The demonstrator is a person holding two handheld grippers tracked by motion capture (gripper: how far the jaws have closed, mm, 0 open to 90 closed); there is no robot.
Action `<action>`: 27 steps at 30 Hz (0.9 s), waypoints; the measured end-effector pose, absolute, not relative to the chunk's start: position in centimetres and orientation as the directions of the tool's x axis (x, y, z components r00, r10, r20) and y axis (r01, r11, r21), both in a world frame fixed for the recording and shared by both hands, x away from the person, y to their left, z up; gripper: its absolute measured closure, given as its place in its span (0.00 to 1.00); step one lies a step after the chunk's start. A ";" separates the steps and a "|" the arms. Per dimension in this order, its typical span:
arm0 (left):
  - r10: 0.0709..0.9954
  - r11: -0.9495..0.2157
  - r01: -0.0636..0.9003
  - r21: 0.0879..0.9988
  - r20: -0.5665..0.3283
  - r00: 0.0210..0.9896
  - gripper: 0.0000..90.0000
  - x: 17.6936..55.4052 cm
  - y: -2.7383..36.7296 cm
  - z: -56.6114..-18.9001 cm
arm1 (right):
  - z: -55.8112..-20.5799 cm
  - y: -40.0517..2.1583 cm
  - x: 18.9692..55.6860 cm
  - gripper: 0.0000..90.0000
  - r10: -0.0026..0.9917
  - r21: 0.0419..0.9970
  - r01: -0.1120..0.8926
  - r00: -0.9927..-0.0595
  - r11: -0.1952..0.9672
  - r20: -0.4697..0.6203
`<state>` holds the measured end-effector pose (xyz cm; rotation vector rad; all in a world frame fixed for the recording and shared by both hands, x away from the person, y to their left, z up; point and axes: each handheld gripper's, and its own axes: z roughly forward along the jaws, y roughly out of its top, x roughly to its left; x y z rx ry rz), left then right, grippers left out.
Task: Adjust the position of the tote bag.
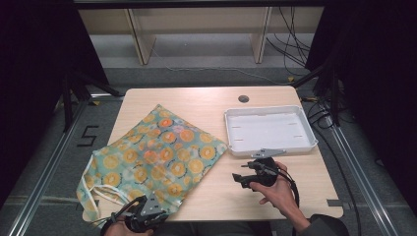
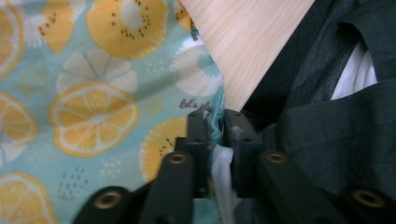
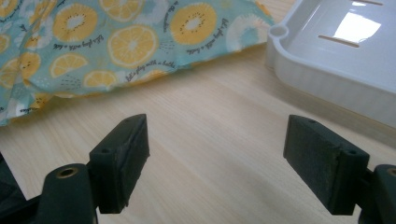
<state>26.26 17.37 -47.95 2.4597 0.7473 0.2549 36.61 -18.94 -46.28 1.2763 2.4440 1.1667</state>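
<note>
A teal cloth bag [image 1: 157,152] printed with orange and lemon slices lies flat on the left half of the wooden table, its white handles hanging off the near left corner. My left gripper [image 1: 156,210] is at the bag's near edge. In the left gripper view its jaws [image 2: 217,126] are shut on the hem of the bag [image 2: 93,112]. My right gripper [image 1: 239,172] hovers open over bare wood right of the bag, nothing between its pads [image 3: 217,158], pointing towards the bag [image 3: 126,42].
A white shallow tray [image 1: 270,147] stands at the right back of the table [image 1: 216,194], its corner close to the right gripper [image 3: 327,79]. A round cable hole [image 1: 243,99] sits near the far edge. Dark clothing of the person [image 2: 327,130] lies just beyond the table's near edge.
</note>
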 end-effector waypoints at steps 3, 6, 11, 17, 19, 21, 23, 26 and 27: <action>0.551 -0.692 0.450 0.564 0.010 0.834 0.96 27.1 16.8 -47.9 | -46.6 -18.6 36.8 0.27 0.742 0.718 0.613 -0.638 0.330 0.205; 0.547 -0.695 0.454 0.558 0.001 0.837 0.96 27.8 16.2 -48.0 | -46.5 -18.5 36.8 0.28 0.735 0.696 0.622 -0.648 0.358 0.201; 0.535 -0.693 0.442 0.569 -0.004 0.845 0.96 29.6 14.3 -48.2 | -46.6 -17.9 37.1 0.31 0.728 0.696 0.620 -0.654 0.363 0.204; 0.515 -0.694 0.418 0.586 -0.001 0.857 0.96 30.1 12.8 -47.9 | -47.0 -17.2 37.6 0.43 0.708 0.687 0.622 -0.671 0.376 0.220; 0.515 -0.685 0.418 0.597 -0.010 0.857 0.96 30.2 12.4 -47.8 | -47.0 -16.8 37.7 0.52 0.698 0.672 0.622 -0.683 0.402 0.215; 0.498 -0.693 0.395 0.603 0.004 0.867 0.96 30.4 12.2 -47.7 | -47.1 -16.3 38.1 0.61 0.668 0.672 0.601 -0.715 0.434 0.208; 0.509 -0.680 0.411 0.608 -0.012 0.861 0.96 30.4 12.0 -47.6 | -47.3 -15.5 38.4 0.71 0.658 0.676 0.586 -0.727 0.446 0.196; 0.506 -0.673 0.406 0.618 -0.015 0.862 0.96 30.4 11.5 -47.5 | -47.5 -14.8 38.6 0.78 0.652 0.673 0.583 -0.733 0.455 0.193; 0.496 -0.679 0.395 0.619 -0.009 0.868 0.96 30.5 11.3 -47.5 | -47.9 -14.3 39.2 0.84 0.631 0.686 0.551 -0.757 0.475 0.171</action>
